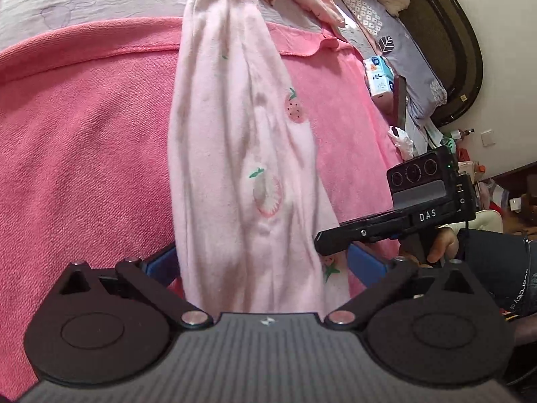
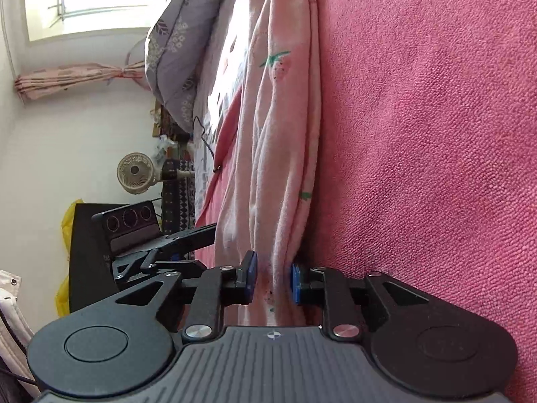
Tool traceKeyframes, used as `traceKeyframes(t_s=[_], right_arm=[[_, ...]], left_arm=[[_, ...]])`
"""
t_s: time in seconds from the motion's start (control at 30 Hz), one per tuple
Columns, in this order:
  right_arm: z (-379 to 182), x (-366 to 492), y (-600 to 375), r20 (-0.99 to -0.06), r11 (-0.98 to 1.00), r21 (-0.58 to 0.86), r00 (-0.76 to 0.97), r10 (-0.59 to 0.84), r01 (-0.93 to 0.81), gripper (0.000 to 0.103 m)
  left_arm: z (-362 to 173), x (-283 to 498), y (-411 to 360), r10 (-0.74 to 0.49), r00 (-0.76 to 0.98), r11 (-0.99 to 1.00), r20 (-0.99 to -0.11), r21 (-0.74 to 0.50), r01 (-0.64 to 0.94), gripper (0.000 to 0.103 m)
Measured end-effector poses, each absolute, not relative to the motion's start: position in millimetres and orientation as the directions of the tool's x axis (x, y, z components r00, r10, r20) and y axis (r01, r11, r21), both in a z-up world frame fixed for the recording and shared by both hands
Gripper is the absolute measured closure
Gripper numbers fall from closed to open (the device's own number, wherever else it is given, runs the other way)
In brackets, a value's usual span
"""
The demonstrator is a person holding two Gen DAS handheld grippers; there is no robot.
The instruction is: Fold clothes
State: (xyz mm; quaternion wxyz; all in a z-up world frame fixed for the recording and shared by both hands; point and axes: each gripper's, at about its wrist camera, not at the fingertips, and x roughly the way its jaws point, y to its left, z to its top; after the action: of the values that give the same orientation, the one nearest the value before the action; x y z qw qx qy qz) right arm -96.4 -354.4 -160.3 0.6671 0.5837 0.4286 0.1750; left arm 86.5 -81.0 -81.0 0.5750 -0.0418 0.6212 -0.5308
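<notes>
A: It's a bedroom. A deep pink towel (image 1: 84, 141) covers the bed, and the pale pink strawberry-print garment (image 1: 235, 154) lies on it as a long strip.

B: Which way from the fingers?

A: Straight ahead of both, long axis along their pointing line. The left gripper (image 1: 265, 262) has its jaws spread wide, blue pads clear of the cloth on either side, the near end lying loose between them. The right gripper (image 2: 273, 280) is nearer to a hold: its pads sit close against a bunched fold.

B: Pinching it?

A: Barely, I judge. Only the right view shows that pinch and a fan (image 2: 136, 169); the left shows the strip's far end.
</notes>
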Motion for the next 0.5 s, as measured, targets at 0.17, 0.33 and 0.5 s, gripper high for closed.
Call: traceKeyframes(t_s=[0.17,0.33,0.5], right_arm=[[-166,-89,-349,-0.321,0.191,0.943,0.594,0.738,0.272,0.086],[-162,-106,-354,-0.226,0.043,0.96,0.669,0.708,0.278,0.086],[-153,-119,-359,-0.108,-0.091,0.97,0.74,0.663,0.224,0.087]], left_arm=[[-116,106,-51,-0.799,-0.348,0.437,-0.49,-0.871,0.224,0.058],[-113,102,-28,-0.863,-0.298,0.389,-0.408,-0.913,0.122,0.084],[-70,98,-12,-0.923,-0.229,0.275,-0.309,-0.947,0.167,0.084]])
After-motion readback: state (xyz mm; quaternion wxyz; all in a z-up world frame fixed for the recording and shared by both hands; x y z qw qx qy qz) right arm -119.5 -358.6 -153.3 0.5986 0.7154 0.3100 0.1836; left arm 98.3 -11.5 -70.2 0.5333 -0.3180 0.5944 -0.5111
